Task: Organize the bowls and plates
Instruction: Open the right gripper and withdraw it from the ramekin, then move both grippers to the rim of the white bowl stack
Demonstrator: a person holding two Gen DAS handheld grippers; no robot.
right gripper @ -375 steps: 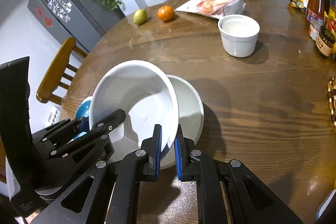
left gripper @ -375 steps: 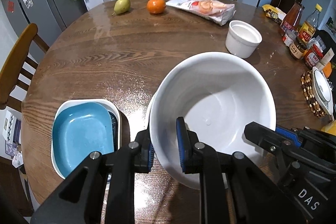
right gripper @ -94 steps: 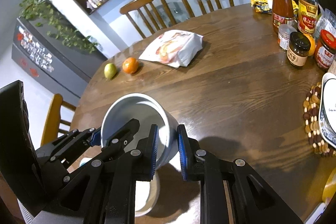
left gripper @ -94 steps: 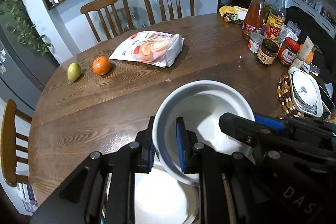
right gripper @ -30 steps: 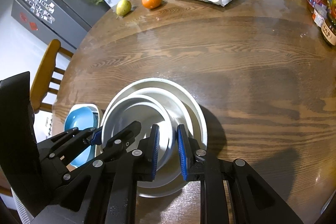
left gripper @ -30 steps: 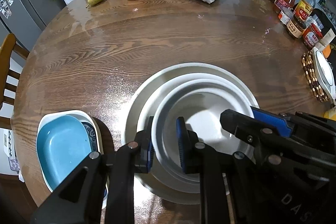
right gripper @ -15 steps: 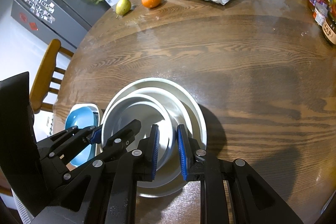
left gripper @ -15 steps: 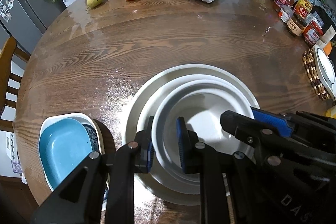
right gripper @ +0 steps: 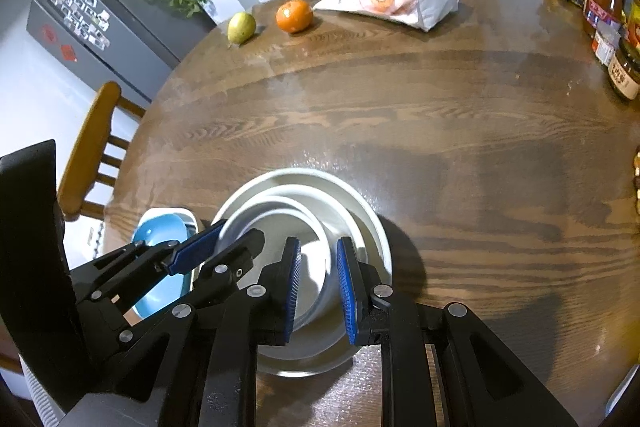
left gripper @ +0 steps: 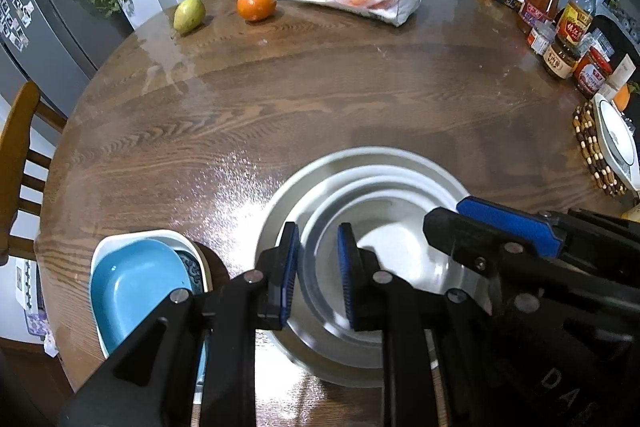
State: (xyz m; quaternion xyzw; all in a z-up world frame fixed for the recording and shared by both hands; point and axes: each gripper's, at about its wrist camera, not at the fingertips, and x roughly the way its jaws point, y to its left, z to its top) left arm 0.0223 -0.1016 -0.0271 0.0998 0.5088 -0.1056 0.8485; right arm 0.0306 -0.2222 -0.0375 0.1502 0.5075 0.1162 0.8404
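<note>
White bowls (left gripper: 372,187) nested between both claws to save tabletop (left gripper: 280,99) space; left claw (left gripper: 318,275) and right claw (right gripper: 318,283) narrowly parted astride inner rim, gripping nothing.

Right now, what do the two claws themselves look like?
The left claw and the right claw look alike: black angular plastic linkage arms with silver pivot screws and ribbed blue pads on the fingertips. White letters "DAS" mark the right claw's body. No cables or sleeves show.
</note>
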